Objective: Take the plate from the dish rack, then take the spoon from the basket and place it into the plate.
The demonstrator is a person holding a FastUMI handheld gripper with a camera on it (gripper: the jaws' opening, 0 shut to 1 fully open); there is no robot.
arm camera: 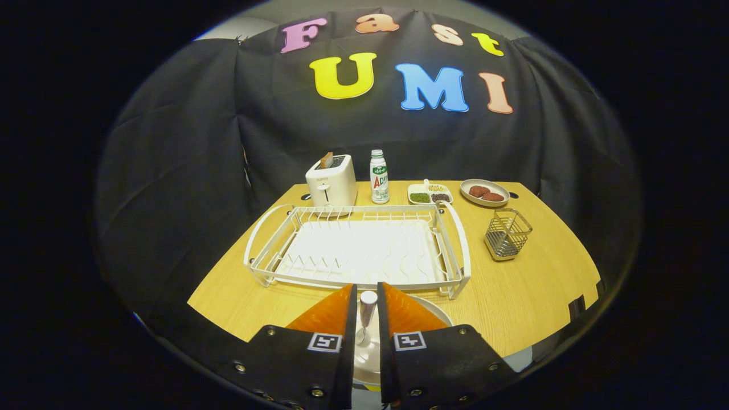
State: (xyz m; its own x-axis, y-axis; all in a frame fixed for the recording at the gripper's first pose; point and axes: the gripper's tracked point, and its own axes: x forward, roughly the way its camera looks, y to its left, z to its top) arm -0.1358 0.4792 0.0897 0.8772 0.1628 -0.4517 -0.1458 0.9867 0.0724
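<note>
Gripping the spoon (367,310) upright between its narrowed fingers, the gripper (367,296) is hanging over the white plate (435,310) on the table (529,296). The empty dish rack (356,250) is sitting at twelve o'clock beyond the fingers, the wire basket (507,233) at two o'clock.

My claw (367,302) grips the spoon (367,310) over the plate (435,310); the dish rack (356,250) blocks the way just ahead. I see open bench (535,290) to the right, up to the wire basket (507,233). Toaster (331,182), bottle (379,177) and dishes (484,192) line the far edge.
</note>
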